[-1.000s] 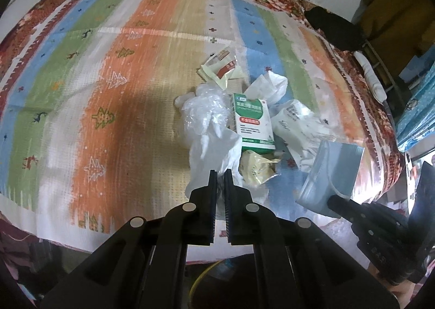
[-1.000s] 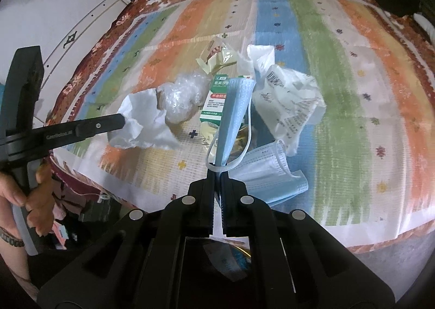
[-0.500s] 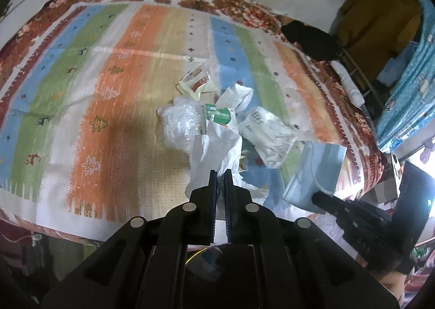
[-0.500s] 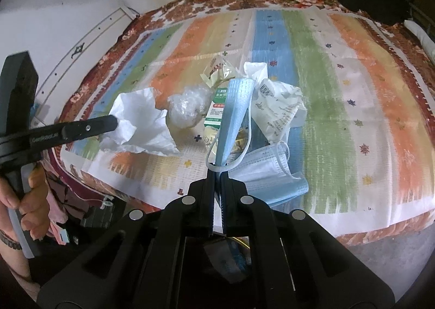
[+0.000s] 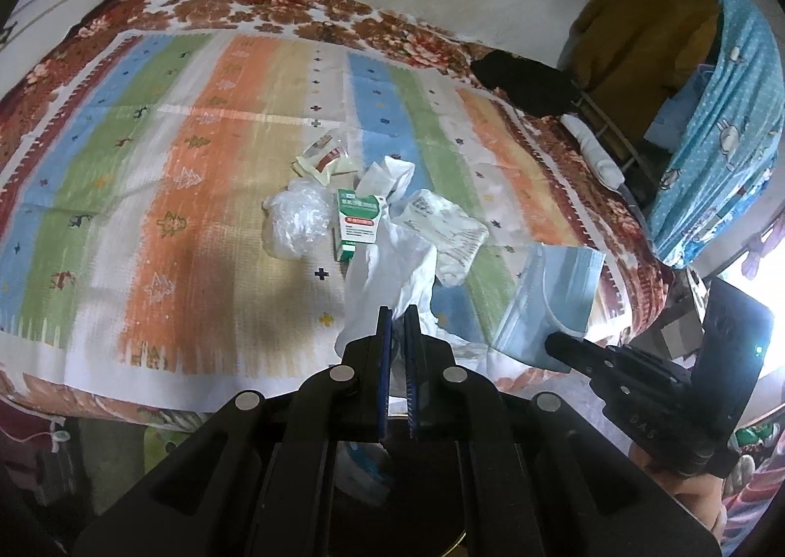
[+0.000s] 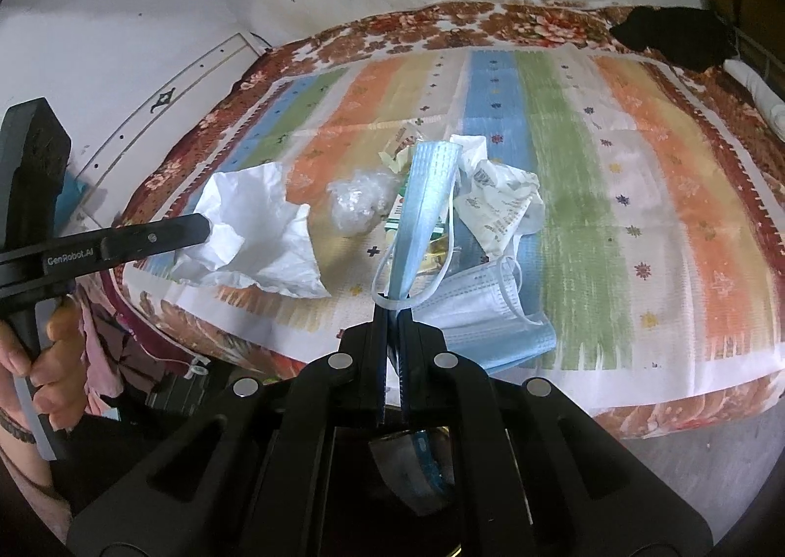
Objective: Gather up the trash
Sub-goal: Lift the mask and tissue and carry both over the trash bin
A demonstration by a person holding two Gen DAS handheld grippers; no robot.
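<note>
Jaws closed on trash in both grippers: the left gripper (image 5: 397, 312) pinches a white tissue (image 5: 387, 272), the right gripper (image 6: 391, 307) a blue mask (image 6: 424, 194). A medicine box (image 5: 358, 221), wrappers and another mask (image 6: 485, 316) remain on the bed (image 5: 147, 194).

Left wrist view: looks from the bed's near edge, tilted down along its own jaws, across the striped bed cover (image 5: 206, 194) to the far wall.
Right wrist view: same near edge, further right, also tilted down.
Nearness: both close above the near edge.
Shared: the trash pile (image 5: 358, 218) (image 6: 373, 199); each view catches the other gripper at its side.
</note>
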